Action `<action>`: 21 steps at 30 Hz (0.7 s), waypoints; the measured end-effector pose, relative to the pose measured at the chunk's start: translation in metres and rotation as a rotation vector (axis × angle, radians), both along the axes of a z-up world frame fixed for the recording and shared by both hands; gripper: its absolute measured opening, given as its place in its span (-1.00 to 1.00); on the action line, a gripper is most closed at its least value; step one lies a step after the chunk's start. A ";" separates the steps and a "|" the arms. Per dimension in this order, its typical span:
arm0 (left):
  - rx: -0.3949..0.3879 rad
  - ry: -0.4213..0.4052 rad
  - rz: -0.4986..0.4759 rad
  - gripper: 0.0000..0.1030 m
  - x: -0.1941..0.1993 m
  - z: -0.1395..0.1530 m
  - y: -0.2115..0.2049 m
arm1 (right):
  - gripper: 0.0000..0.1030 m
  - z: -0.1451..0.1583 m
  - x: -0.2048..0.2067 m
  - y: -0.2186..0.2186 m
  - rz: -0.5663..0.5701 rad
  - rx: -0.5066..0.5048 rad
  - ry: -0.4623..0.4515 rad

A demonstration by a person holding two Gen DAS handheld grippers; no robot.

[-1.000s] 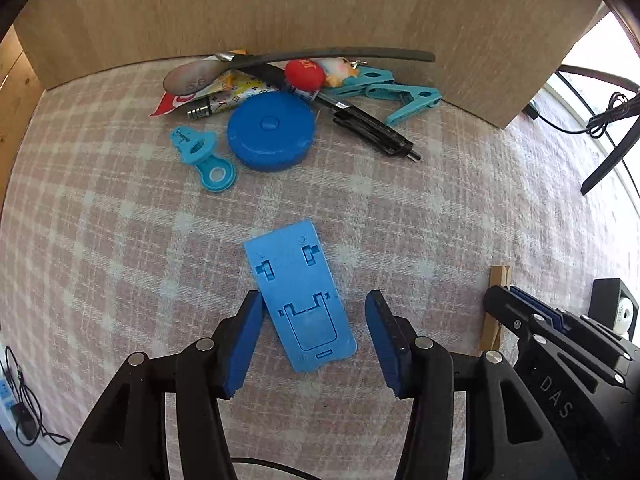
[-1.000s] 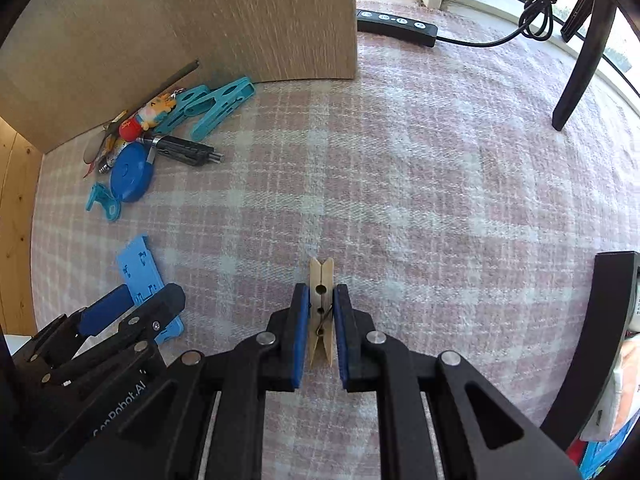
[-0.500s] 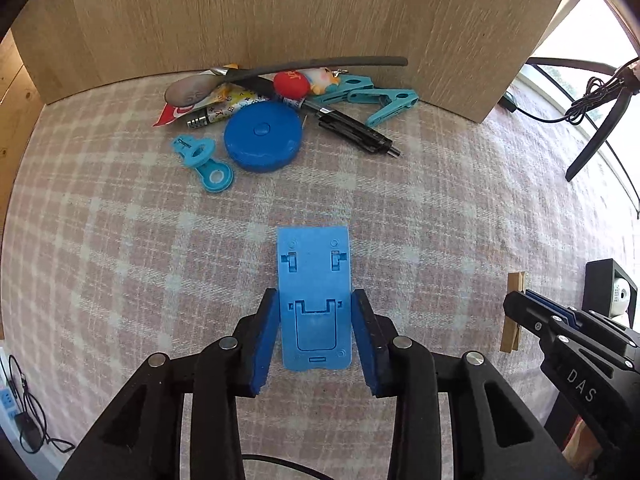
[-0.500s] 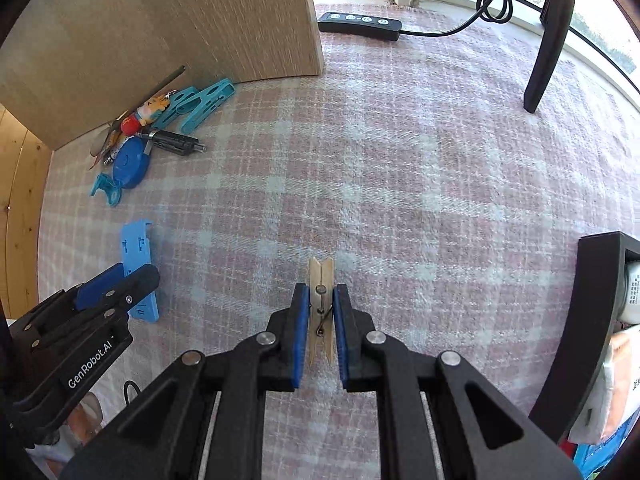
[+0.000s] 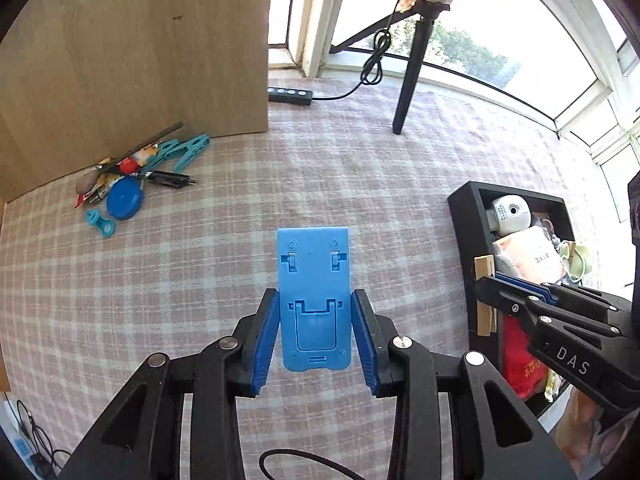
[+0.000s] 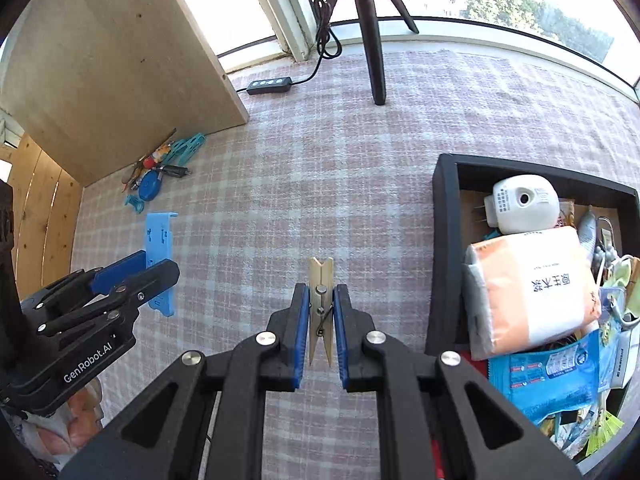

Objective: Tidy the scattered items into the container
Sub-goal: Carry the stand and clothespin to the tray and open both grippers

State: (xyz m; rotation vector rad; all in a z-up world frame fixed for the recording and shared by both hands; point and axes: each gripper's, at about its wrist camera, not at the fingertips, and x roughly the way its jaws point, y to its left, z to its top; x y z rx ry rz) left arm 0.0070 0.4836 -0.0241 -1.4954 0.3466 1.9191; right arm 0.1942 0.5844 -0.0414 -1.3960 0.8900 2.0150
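My left gripper (image 5: 315, 312) is shut on a flat blue plastic stand (image 5: 313, 276) and holds it above the checked cloth; it also shows in the right wrist view (image 6: 160, 240). My right gripper (image 6: 321, 308) is shut on a wooden clothespin (image 6: 320, 280), lifted off the cloth; the clothespin shows in the left wrist view (image 5: 485, 292) over the box's near wall. The black container (image 6: 444, 240) stands at the right, full of packets and a white plug-in device (image 6: 522, 204). A pile of scattered items (image 5: 132, 176) lies by the wooden board.
A wooden board (image 5: 140, 48) stands at the back left. A tripod leg (image 6: 374, 52) and a black cable remote (image 6: 269, 86) stand on the cloth near the window. In the pile are a blue round case (image 5: 124, 199) and teal clips (image 5: 188, 150).
Both grippers have lifted with their loads and swung right, bringing the black container and window into view. The left gripper closed on the blue stand a second ago.
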 end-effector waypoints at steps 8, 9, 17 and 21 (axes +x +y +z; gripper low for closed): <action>0.067 -0.002 -0.277 -0.34 0.099 0.036 0.075 | -0.76 0.023 0.131 0.027 -0.190 0.049 -0.012; 0.072 -0.003 -0.308 -0.34 0.111 0.038 0.084 | -0.76 0.025 0.147 0.030 -0.219 0.052 -0.012; 0.089 0.004 -0.494 -0.34 0.184 0.055 0.142 | -0.76 0.029 0.252 0.045 -0.421 0.063 -0.038; 0.084 0.010 -0.550 -0.34 0.209 0.059 0.160 | -0.76 0.027 0.278 0.048 -0.464 0.059 -0.051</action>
